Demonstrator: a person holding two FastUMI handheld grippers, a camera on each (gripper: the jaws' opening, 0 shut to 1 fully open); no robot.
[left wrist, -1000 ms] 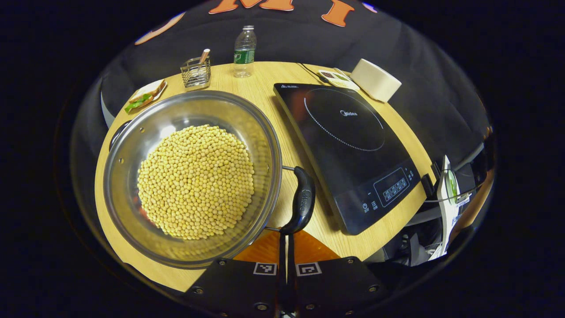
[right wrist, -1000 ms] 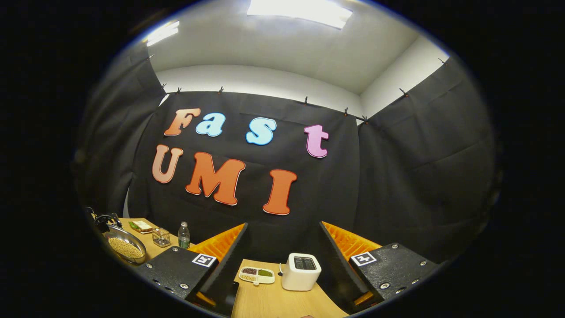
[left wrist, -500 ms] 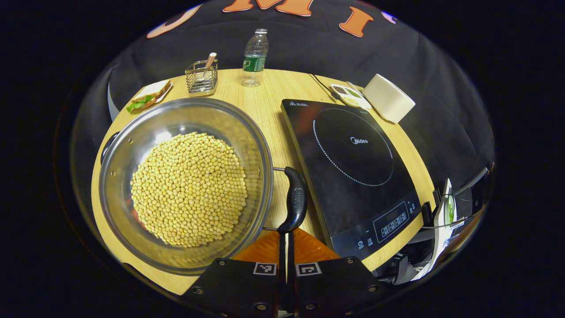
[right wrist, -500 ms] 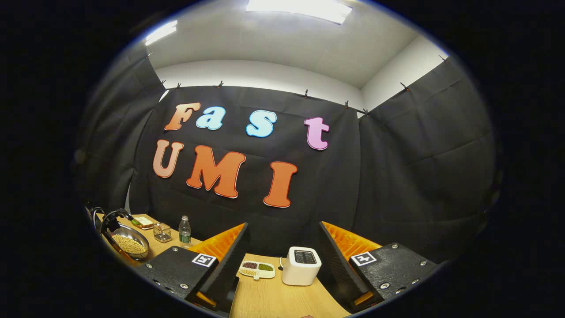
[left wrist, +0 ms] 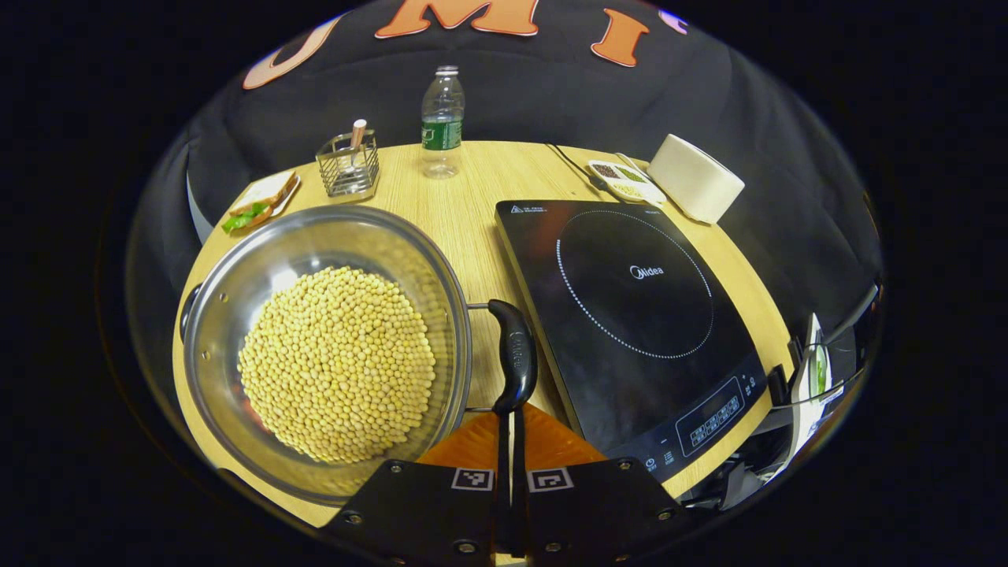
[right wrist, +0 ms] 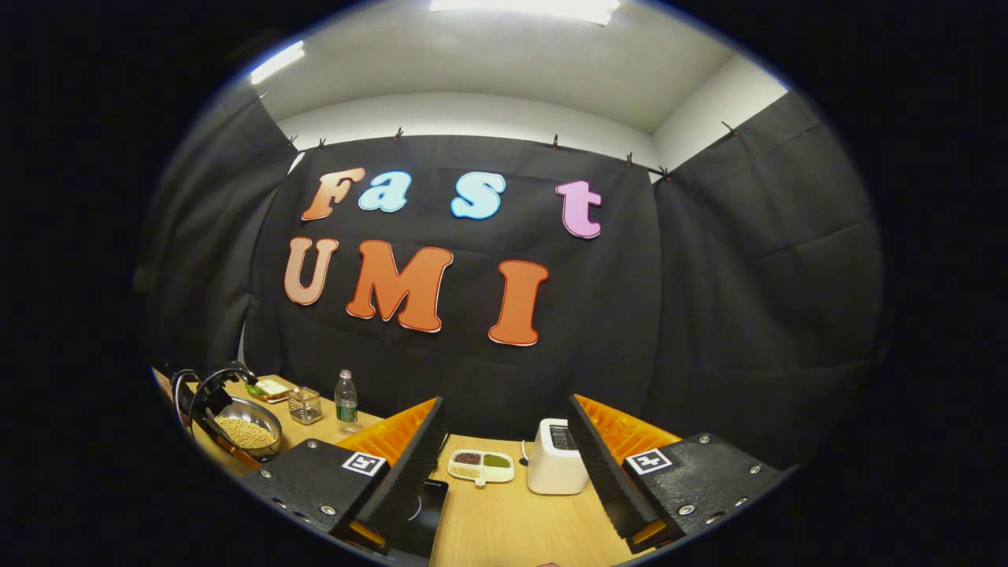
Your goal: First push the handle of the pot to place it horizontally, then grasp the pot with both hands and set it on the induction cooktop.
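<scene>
Pot (left wrist: 331, 346): a steel pot heaped with yellow beans sits on the wooden surface (left wrist: 472, 197), just left of the induction cooktop (left wrist: 630, 315) and not on it.
Near handle (left wrist: 513, 356): black, lying flat beside the rim and in the narrow gap between pot and cooktop; its lower tip is just at the left tongs.
Left tongs (left wrist: 510, 441): fingers drawn together with only a thin slit between them, clamped on nothing; the tips sit at or just below the handle's end, and whether they touch it cannot be told.
Right tongs (right wrist: 504, 465): held wide apart and empty, raised and facing the booth wall, with a white box (right wrist: 555, 468) and a small divided dish (right wrist: 480, 465) between the fingers farther off.
Change over the last second: in the left gripper view the pot and cooktop have slid lower and the back of the surface, with its water bottle (left wrist: 441, 122) and wire holder (left wrist: 348, 165), has opened up; the handle looks straighter along the rim. In the right gripper view the pot has drifted nearer the centre.
Meaning: the push appears finished or nearly so, and the left tongs seem to be backing away. The two-handed lift has not started.
Next need: both tongs must open and close on opposite handles; the far handle (left wrist: 189, 299) is barely visible.
Risk: a tilted lift could spill beans.
</scene>
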